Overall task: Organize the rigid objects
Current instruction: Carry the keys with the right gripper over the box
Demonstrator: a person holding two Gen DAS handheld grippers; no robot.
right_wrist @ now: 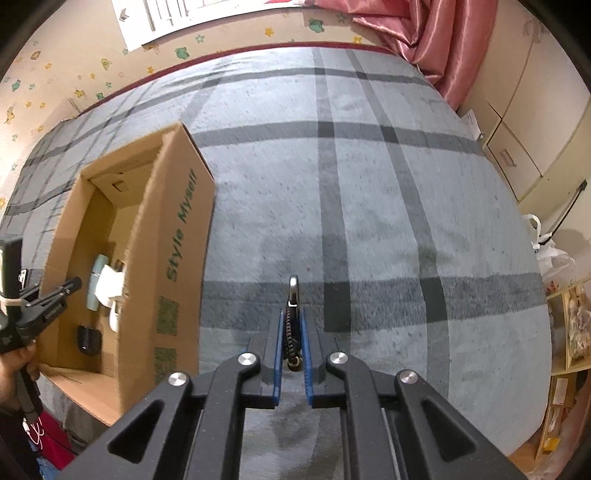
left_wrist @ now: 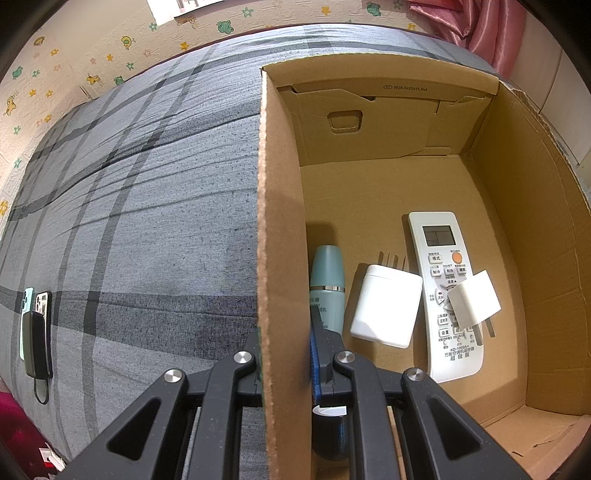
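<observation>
An open cardboard box (left_wrist: 280, 221) lies on a grey plaid bed cover (left_wrist: 147, 221). My left gripper (left_wrist: 286, 336) is shut on the box's left wall, one finger outside and one inside. On the box floor lie a teal bottle (left_wrist: 327, 280), a white case (left_wrist: 386, 304), a white remote (left_wrist: 443, 240), a white charger plug (left_wrist: 474, 299) resting on the remote, and a dark round object (left_wrist: 330, 432). In the right wrist view my right gripper (right_wrist: 293, 325) is shut on a metal carabiner with a braided cord (right_wrist: 293, 291), held above the bed to the right of the box (right_wrist: 166, 258).
Two phones with a dark power bank (left_wrist: 35, 325) lie on the bed's left part. A hand (right_wrist: 18, 362) holds the left gripper (right_wrist: 55, 295). A pink curtain (right_wrist: 406, 29), cabinets (right_wrist: 524, 129) and a shelf (right_wrist: 569, 332) stand beyond the bed's right edge.
</observation>
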